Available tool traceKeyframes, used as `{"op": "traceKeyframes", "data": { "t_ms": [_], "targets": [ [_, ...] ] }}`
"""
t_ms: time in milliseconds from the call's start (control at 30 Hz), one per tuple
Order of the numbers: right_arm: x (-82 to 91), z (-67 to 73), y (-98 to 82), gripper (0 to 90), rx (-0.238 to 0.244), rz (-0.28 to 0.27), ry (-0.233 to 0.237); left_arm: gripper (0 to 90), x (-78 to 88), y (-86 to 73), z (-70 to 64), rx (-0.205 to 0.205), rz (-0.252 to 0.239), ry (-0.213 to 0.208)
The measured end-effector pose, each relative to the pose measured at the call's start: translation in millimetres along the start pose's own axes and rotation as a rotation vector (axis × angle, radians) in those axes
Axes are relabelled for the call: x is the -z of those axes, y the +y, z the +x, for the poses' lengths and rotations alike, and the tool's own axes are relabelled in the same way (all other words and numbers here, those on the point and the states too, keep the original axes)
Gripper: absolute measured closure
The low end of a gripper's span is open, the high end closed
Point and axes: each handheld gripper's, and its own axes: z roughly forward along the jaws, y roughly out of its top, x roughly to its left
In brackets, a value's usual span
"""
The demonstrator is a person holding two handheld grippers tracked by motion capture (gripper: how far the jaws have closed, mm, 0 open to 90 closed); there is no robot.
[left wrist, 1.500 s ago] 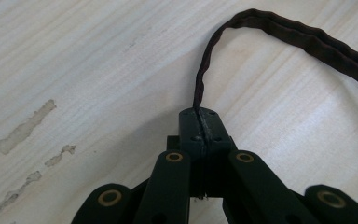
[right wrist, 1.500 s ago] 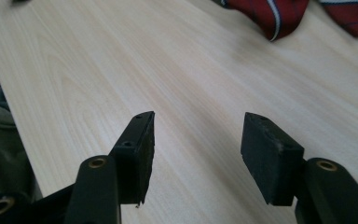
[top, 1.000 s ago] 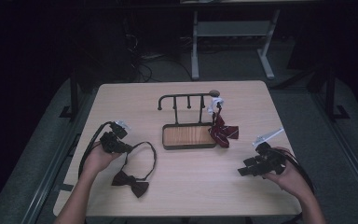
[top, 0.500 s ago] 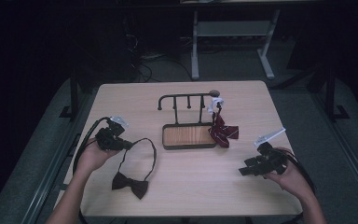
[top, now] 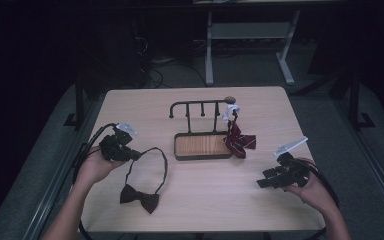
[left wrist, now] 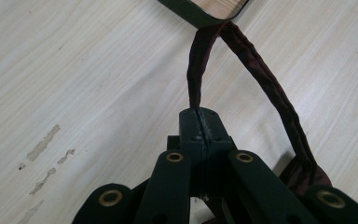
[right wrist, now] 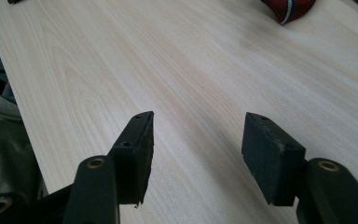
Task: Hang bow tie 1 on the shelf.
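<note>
Surroundings: a pale wood-grain table is sitting on a dark floor, with a white metal frame standing beyond its far edge.
Rack: a dark metal rack with a wooden tray base and a rail of pegs is standing at the table's middle.
Red tie: a dark red striped bow tie is hanging from the rack's right end, its folds reaching down to the table beside the tray.
Dark bow tie: a dark brown bow tie is lying flat near the front left, its neck strap looping up toward the tray's corner, which is lying just beyond the loop.
Left gripper: the left gripper is pinching one end of that strap, jaws pressed together on the soft, tubular fabric.
Right gripper: the right gripper is hovering over bare tabletop at the front right, jaws spread wide and gripping nothing; the pads are looking matte and rubbery.
Table marks: a few pale scuffs are showing on the wood.
</note>
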Motion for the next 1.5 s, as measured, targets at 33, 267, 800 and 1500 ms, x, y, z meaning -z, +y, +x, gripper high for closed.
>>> {"op": "traceKeyframes", "data": {
  "t_ms": [33, 267, 800, 1500],
  "targets": [
    [0.0, 0.0, 0.0, 43.6, 0.0, 0.0, 0.0, 90.0, 1.6, 0.8, -1.2, -0.005, -0.001, -0.001],
    [1.6, -3.1, -1.6, 44.0, -0.011, -0.007, -0.006, 90.0, 12.6, 4.9, -9.7, -0.036, -0.009, -0.002],
    [-0.1, -5.6, -2.1, 44.2, -0.009, -0.006, 0.004, 90.0, 35.2, 16.1, -18.2, -0.074, -0.025, -0.01],
    [-0.7, -5.1, -1.6, 44.3, -0.002, -0.008, 0.011, 90.0, 55.4, 29.7, -23.2, -0.098, -0.043, -0.01]
  ]
}}
